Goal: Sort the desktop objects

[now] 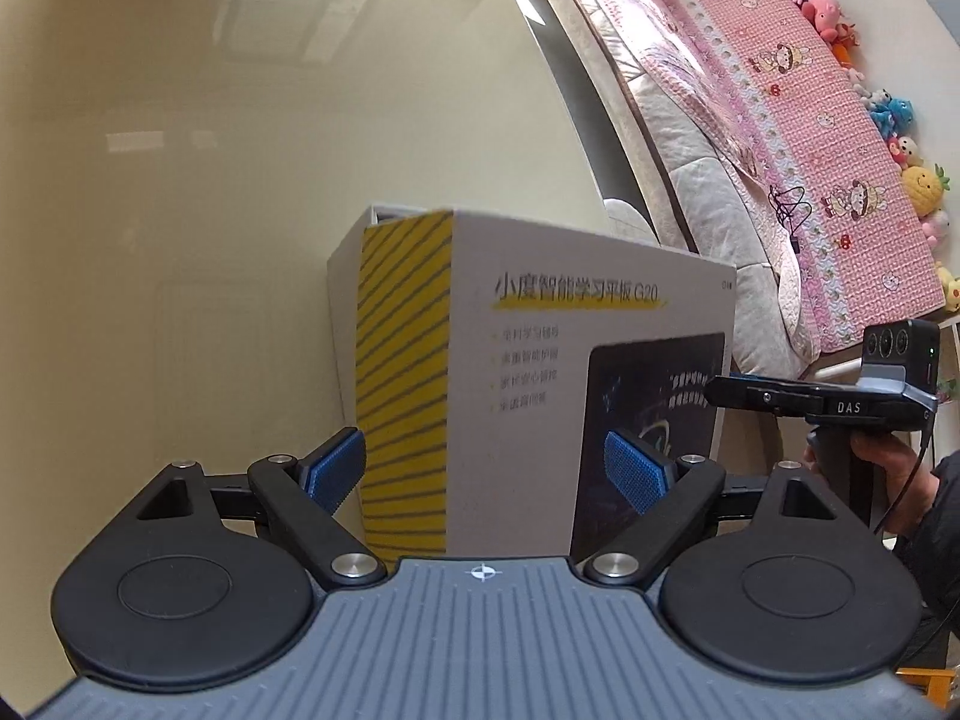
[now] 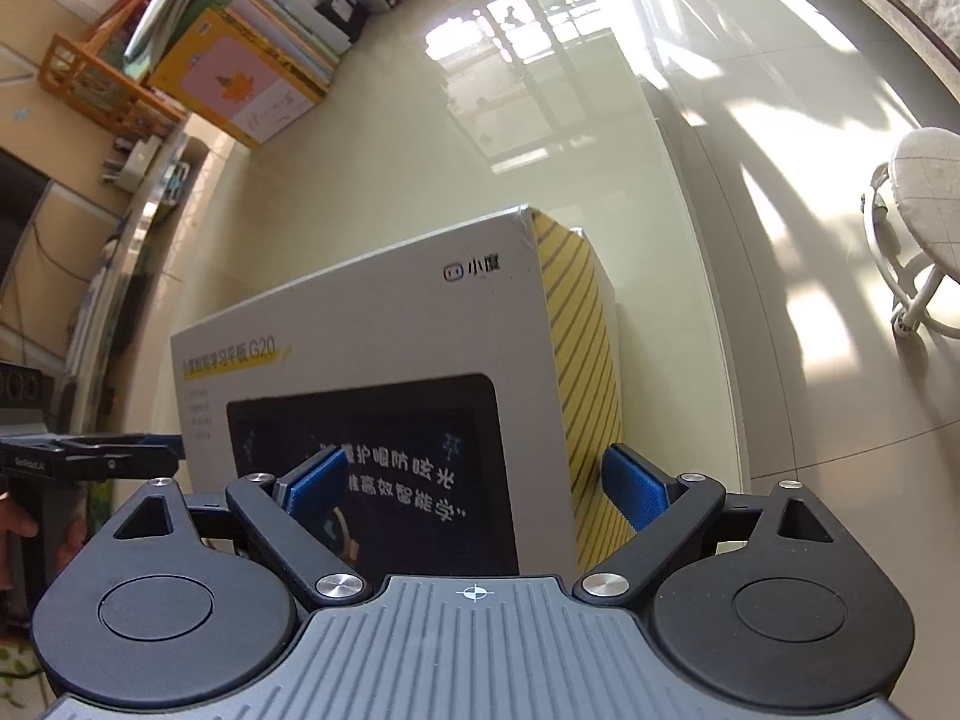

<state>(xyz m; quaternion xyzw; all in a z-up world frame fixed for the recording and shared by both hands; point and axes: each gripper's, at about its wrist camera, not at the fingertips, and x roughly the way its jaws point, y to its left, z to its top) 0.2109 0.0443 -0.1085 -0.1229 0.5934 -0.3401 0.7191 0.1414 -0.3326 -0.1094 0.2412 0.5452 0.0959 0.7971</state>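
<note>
**Tablet box between both my grippers on the glossy worktop**

A white tablet box (image 1: 528, 384) with yellow-and-grey striped ends stands on edge on the cream, glass-bright worktop (image 1: 180, 180). Its printed face, with a dark tablet picture, looks toward me. My left gripper (image 1: 485, 468) has its jaws spread wide. Its left blue pad sits just beside the box's striped end and its right pad in front of the printed face; I cannot tell whether either one touches the cardboard. My right gripper (image 2: 474, 483) is likewise spread open at the box's other end, one pad in front of the tablet picture and the other by the striped side.

In the left wrist view the right gripper reaches in from the right with a hand (image 1: 888, 468) on its handle; its tip is just at the box's right edge. In the right wrist view the left gripper comes in from the left edge, only partly in frame.

Beyond the worktop's far right edge lies a bed with a pink quilt (image 1: 798, 120) and a row of plush toys (image 1: 900, 138). A stack of books (image 2: 240, 60) rests at the far left corner, and a white stool (image 2: 924, 228) stands on the floor off the right edge.

The bottom of the box is hidden behind both gripper bodies. The small print is blurred.
</note>
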